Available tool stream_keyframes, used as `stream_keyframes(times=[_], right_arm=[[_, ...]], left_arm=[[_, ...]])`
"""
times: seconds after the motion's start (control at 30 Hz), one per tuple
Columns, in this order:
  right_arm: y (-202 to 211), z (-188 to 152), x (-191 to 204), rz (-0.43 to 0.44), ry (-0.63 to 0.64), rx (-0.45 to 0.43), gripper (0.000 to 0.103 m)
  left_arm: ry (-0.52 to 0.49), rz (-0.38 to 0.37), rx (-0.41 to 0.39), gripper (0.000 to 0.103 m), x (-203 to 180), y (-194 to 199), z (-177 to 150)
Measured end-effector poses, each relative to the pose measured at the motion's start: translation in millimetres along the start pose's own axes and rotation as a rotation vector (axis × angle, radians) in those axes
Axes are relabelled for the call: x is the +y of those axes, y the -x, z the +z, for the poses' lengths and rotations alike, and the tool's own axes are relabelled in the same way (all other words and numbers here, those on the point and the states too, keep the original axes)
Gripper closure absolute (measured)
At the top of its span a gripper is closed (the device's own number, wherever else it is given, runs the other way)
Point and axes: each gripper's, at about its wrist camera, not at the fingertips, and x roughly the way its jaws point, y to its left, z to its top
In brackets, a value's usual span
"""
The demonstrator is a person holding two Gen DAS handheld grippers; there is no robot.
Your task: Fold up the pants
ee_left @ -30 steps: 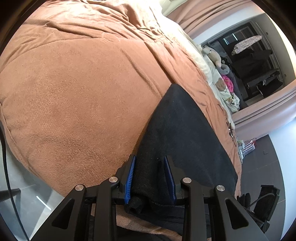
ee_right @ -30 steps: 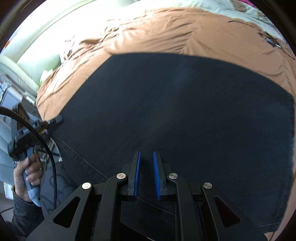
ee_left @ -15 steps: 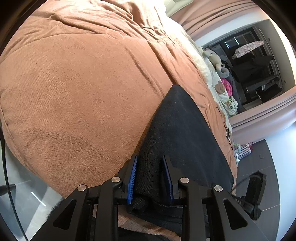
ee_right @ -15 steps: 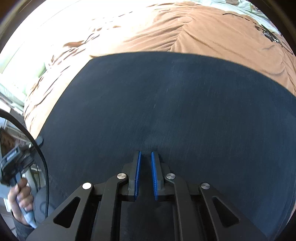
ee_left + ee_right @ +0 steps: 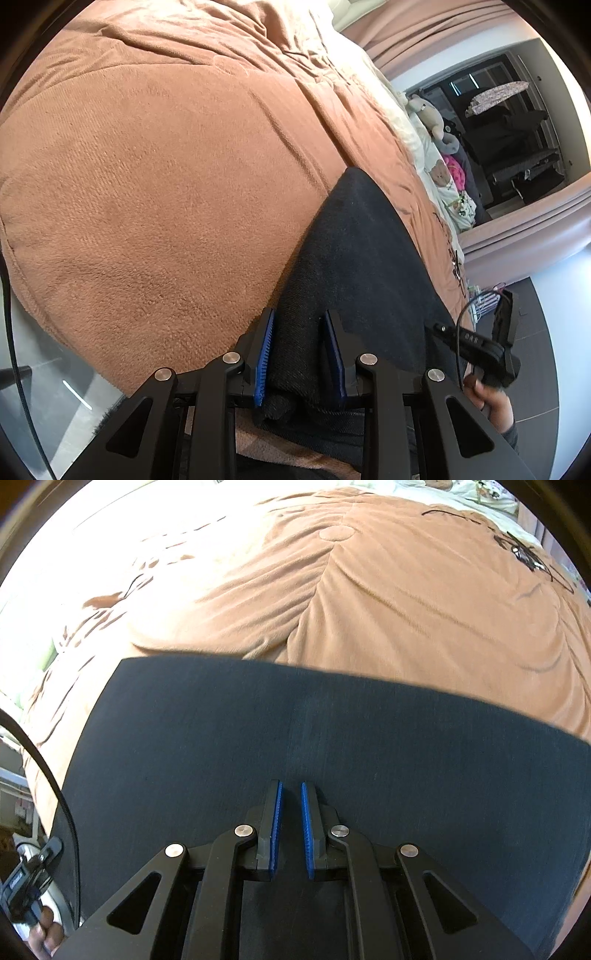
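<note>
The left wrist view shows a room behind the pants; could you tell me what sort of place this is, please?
Most likely a bedroom: a bed under a brown blanket, stuffed toys along its far side, and pink curtains.

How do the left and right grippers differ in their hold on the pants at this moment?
The left gripper has a thick bunched fold of the dark pants between its blue pads, set fairly wide apart; the right gripper has its pads close together, and what they pinch is unclear. The left works at the pants' edge beside the brown blanket; the right sits over the pants' flat middle. Both have black fingers and point across the bed.
</note>
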Motion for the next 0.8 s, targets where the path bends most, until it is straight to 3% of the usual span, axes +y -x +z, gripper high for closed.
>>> stream_keyframes(times=[0.23, 0.37, 0.5, 0.8], right_arm=[[-19, 23, -4, 0.005, -0.028, -0.016, 0.097], [-19, 6, -3, 0.009, -0.025, 0.003, 0.097], [8, -30, 13, 0.033, -0.001, 0.023, 0.097], [38, -79, 20, 0.129, 0.066, 0.063, 0.097]], left_arm=[[0.013, -0.008, 0.006, 0.077, 3, -2, 0], [0.003, -0.011, 0.003, 0.083, 2, 0, 0], [-0.012, -0.012, -0.004, 0.086, -1, 2, -1], [-0.042, -0.04, -0.024, 0.089, -12, 12, 2]])
